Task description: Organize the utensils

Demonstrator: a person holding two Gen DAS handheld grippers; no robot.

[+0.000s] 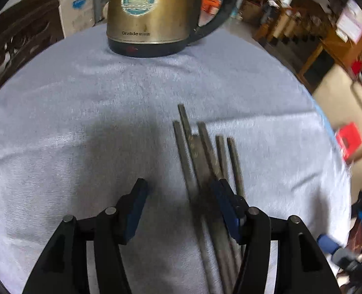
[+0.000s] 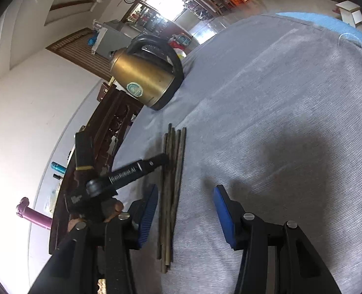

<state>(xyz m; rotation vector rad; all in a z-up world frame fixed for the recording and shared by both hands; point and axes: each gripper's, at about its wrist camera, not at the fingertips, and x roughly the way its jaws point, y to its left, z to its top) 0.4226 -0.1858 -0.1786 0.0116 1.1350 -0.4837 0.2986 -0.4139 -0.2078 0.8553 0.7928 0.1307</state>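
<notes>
- Left gripper (image 1: 179, 191): black plastic linkage arms, round silver pivot pins at the joints, dark blue flat pads on the fingers.
- Right gripper (image 2: 184, 196): same black frame and silver pins; blue pads (image 2: 148, 214) showed ribbed faces.
- From the right wrist view the left gripper's black body carried white "GenRobot.AI" lettering, a grey round knob, a yellow band.
- Hand (image 2: 112, 212) only partly visible on it; no sleeve seen.
</notes>
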